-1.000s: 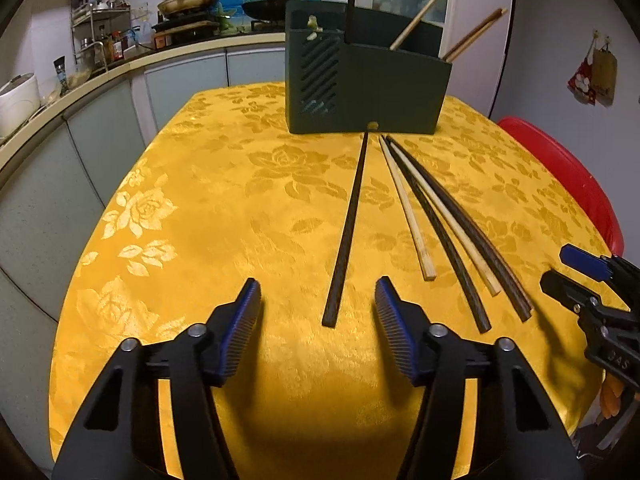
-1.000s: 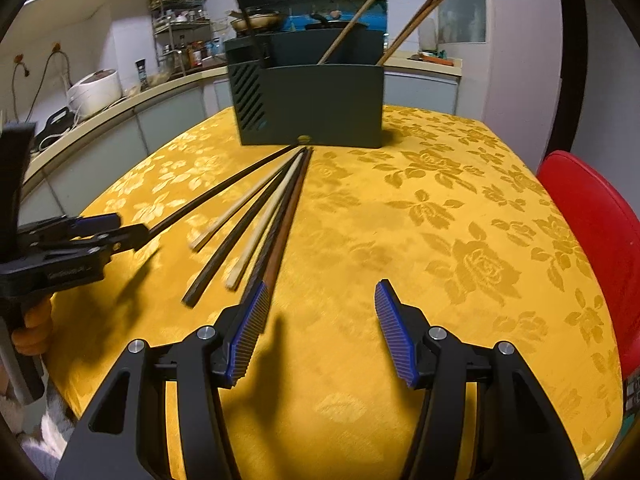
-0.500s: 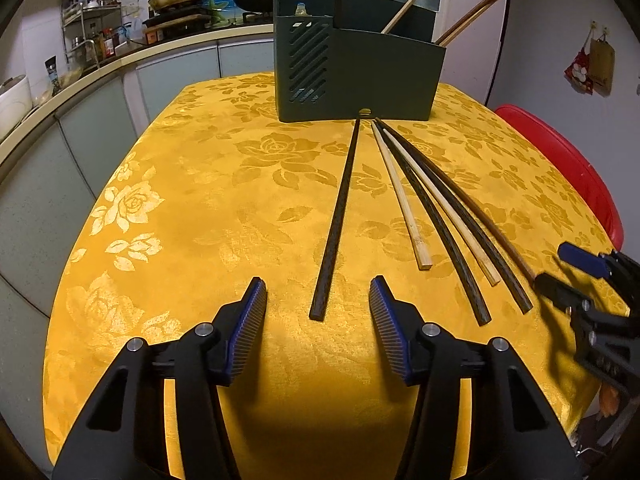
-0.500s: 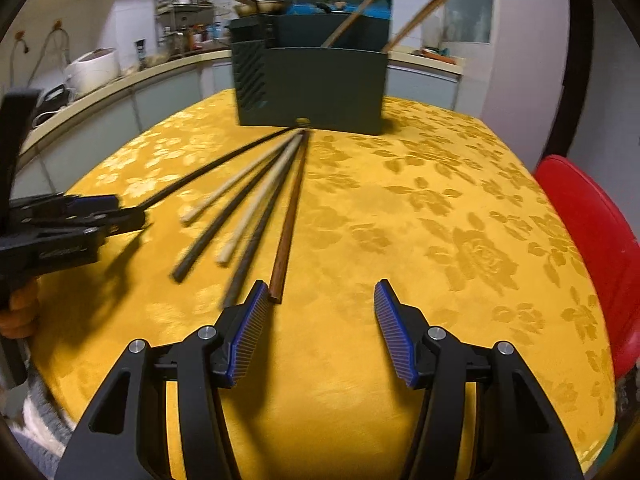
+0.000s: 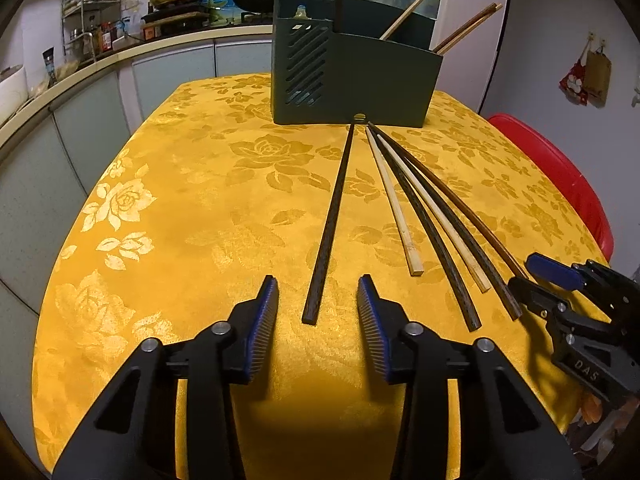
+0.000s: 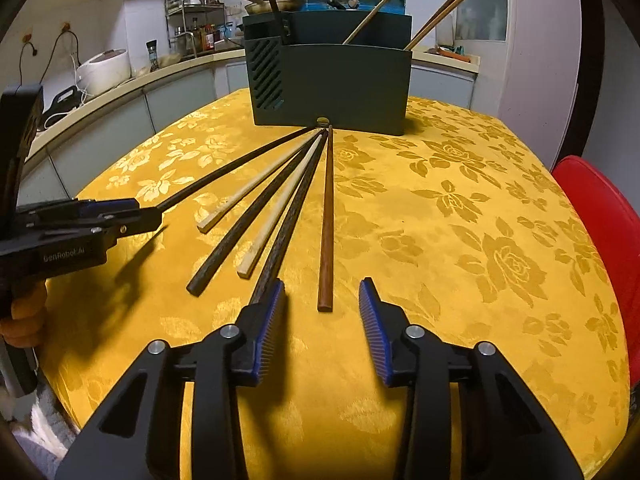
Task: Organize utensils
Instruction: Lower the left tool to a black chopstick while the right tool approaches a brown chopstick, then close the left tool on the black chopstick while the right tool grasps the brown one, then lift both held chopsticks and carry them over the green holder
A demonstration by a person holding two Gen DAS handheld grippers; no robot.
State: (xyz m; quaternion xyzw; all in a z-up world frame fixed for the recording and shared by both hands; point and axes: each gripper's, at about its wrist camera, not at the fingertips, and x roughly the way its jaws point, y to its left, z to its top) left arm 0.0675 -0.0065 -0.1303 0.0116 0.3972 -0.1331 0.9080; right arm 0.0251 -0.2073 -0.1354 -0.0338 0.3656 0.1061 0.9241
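Note:
Several chopsticks fan out on the yellow tablecloth from the foot of a dark green utensil holder, which holds a few more. My left gripper is open, its jaws on either side of the near end of a black chopstick. My right gripper is open around the near end of a brown chopstick. Between these lie two pale chopsticks and two dark ones. Each gripper shows in the other's view: the right one, the left one.
The round table's yellow cloth drops off at the near edge. A red chair stands to the right. A kitchen counter with appliances and a shelf rack curves behind on the left.
Both grippers have moved forward and lower. The black chopstick's end now lies between the left jaws. The right gripper shifted so the brown chopstick's end lies between its jaws.

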